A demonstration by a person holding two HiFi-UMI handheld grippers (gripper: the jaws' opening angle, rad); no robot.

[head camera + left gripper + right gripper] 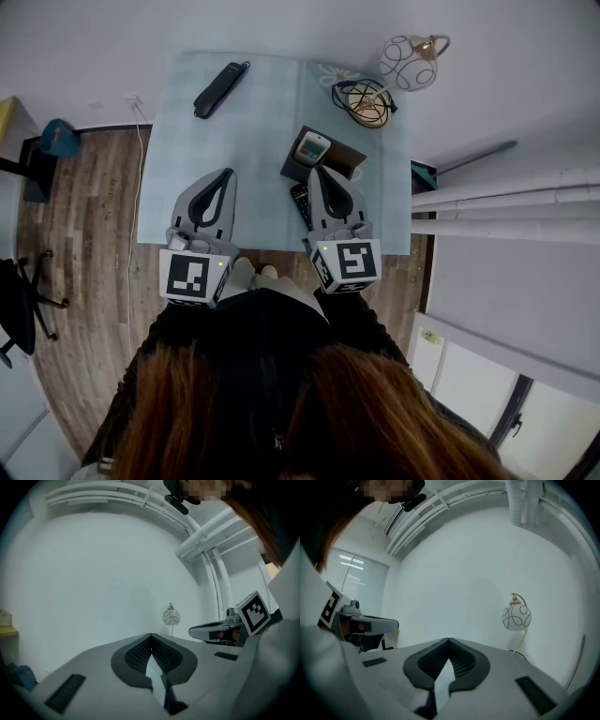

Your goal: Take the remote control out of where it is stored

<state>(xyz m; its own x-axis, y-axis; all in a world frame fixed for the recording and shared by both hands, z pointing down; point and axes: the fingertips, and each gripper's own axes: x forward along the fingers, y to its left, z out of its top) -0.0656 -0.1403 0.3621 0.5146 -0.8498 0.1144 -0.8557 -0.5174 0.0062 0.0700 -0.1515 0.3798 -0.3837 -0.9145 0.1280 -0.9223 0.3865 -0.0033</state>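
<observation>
Near the right edge of the worktop [234, 141] my right hand-held gripper [319, 173], jaws together and empty, must open before pinching the white remote control [312, 148] in its holder [345, 157].

Remote control [312, 148] in box [345, 156] — lamp [409, 62] behind, rightward.

Pale aqua counter [253, 141], faintly checked, with a white flower print toward the far right corner. Black handset [221, 89] near the far left corner. White-and-grey remote control [312, 147] in a dark brown box [345, 156]. White globe lamp [408, 61] traced with dark loops, brass-coloured cap. Left gripper [228, 172] and right gripper [319, 170]: grey shells, black linings, white cubes patterned with black squares. Brown wood-plank floor [94, 197].
</observation>
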